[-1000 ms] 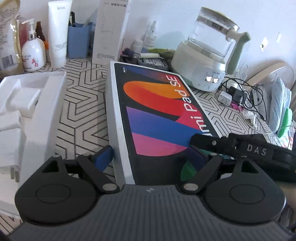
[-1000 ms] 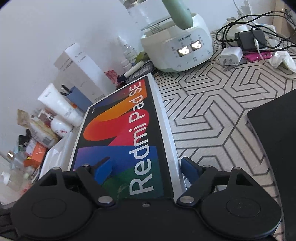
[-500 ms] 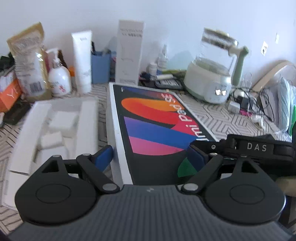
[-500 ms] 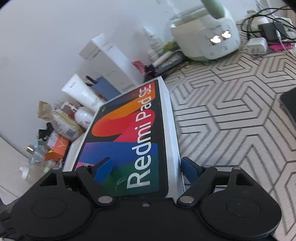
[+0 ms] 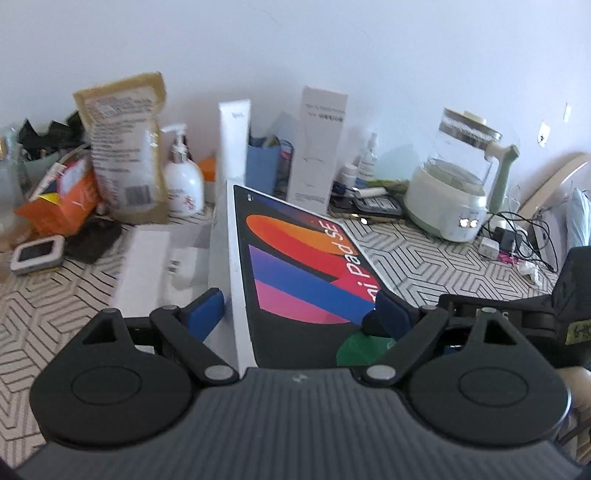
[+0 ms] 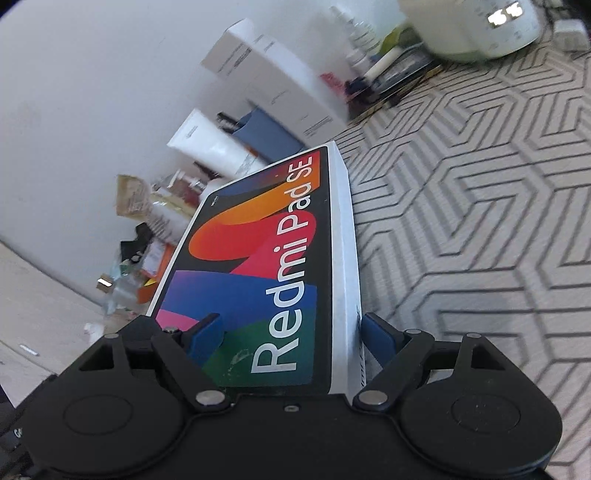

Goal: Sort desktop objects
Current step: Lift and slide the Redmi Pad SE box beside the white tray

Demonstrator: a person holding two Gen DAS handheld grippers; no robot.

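Box: Redmi Pad SE tablet box (image 5: 295,273) (image 6: 280,266), white sides, black lid with orange, red, blue, pink and green shapes; held above the patterned tabletop (image 5: 417,266) (image 6: 480,206), tilted, its far end toward the wall.
Left gripper (image 5: 297,314): blue pads straddle the near end of the box; left pad (image 5: 205,315) against the white side, right pad (image 5: 391,314) over the lid's far edge; clamped on the box.
Right gripper (image 6: 291,339): jaws straddle the near right corner of the box; left pad (image 6: 205,338) lies over the printed lid, right pad (image 6: 376,338) against the white side; gripping the box. Also seen in the left view as a black body beside the box (image 5: 517,317).
Foam tray (image 5: 159,266): white, on the table just left of the box, blurred.
Kettle (image 5: 458,184) (image 6: 476,26): glass jug on a white base with lit display, at the table's right rear; blurred in the right view.
Carton (image 5: 317,147) (image 6: 280,81): tall, white, upright against the wall behind the box.
Tube (image 5: 232,144) (image 6: 210,147): white, upright, beside a blue holder (image 5: 262,166) (image 6: 266,133).
Pump bottle (image 5: 183,181): white, left of the tube.
Pouch (image 5: 125,147): kraft paper with clear window, standing at left rear.
Chargers and cables (image 5: 509,236): right of the kettle, tangled.
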